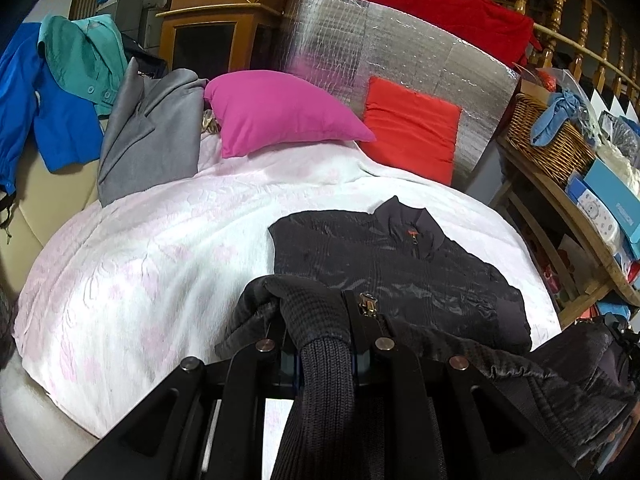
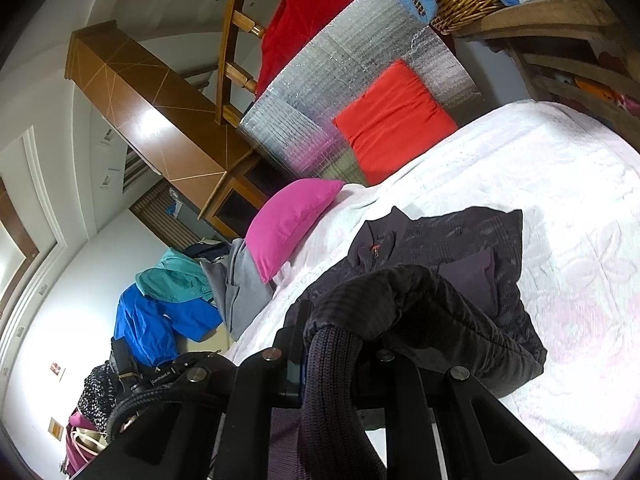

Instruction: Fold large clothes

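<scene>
Left wrist: both grippers (image 1: 320,344) (image 2: 332,356) clamp the jacket's (image 1: 384,260) ribbed hem (image 1: 324,360), mid-fold; next carry it toward the twelve o'clock collar (image 1: 416,220).

a white bedspread (image 1: 160,248) with faint pink flowers covers the bed. at its head a magenta pillow (image 1: 276,112) lies beside an orange cushion (image 1: 412,128) that leans on a silver foil panel (image 1: 400,52). a grey garment (image 1: 148,136), a teal shirt (image 1: 84,56) and a blue jacket (image 1: 48,120) hang at the left. a wicker basket (image 1: 548,136) sits on a wooden shelf (image 1: 560,200).
</scene>
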A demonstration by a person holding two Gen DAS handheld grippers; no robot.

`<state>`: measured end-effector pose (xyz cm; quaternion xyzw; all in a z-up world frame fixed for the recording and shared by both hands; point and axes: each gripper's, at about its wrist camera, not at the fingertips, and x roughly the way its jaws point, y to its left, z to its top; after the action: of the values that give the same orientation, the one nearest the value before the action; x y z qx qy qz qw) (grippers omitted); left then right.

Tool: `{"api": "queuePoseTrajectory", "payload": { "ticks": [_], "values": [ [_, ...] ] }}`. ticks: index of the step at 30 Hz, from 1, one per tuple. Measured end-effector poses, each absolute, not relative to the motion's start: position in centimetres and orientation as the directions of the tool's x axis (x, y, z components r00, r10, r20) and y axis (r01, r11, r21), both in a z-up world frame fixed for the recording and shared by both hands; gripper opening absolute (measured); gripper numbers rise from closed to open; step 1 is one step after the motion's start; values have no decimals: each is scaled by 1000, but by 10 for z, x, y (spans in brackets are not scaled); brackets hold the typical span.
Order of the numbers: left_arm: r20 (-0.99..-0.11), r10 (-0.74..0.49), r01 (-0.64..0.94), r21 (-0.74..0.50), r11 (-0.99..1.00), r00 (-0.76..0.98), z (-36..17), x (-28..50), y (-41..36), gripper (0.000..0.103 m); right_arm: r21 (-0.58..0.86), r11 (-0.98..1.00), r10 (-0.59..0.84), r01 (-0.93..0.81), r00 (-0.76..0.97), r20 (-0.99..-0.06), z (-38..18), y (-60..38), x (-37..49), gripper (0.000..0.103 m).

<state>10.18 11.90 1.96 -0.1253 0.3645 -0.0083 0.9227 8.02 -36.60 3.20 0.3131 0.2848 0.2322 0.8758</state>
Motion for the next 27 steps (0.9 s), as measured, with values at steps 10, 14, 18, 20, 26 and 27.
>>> {"api": "queuePoseTrajectory", "payload": {
  "ticks": [10,14,18,20,26,27],
  "values": [
    [-677,-86,-99,-231,968,731,21,129,125,18,661,718,564,-216,737,-373,40,-365,113,15],
    [-682,-74,-110,-223,969,727,20,140,127,18,652,729,554,-209,740,-383,42,-367,124,15],
    [-689,-66,-117,-216,969,722,18,148,128,18,642,739,545,-204,741,-393,42,-367,132,15],
    [-693,-62,-119,-211,970,718,16,154,128,17,638,744,541,-201,741,-398,42,-367,136,15],
    [-698,-56,-122,-203,971,713,14,166,129,18,627,753,534,-198,741,-407,40,-368,146,15],
    [-699,-55,-122,-201,972,713,14,168,129,17,624,756,532,-198,742,-409,41,-368,148,15]
  ]
}}
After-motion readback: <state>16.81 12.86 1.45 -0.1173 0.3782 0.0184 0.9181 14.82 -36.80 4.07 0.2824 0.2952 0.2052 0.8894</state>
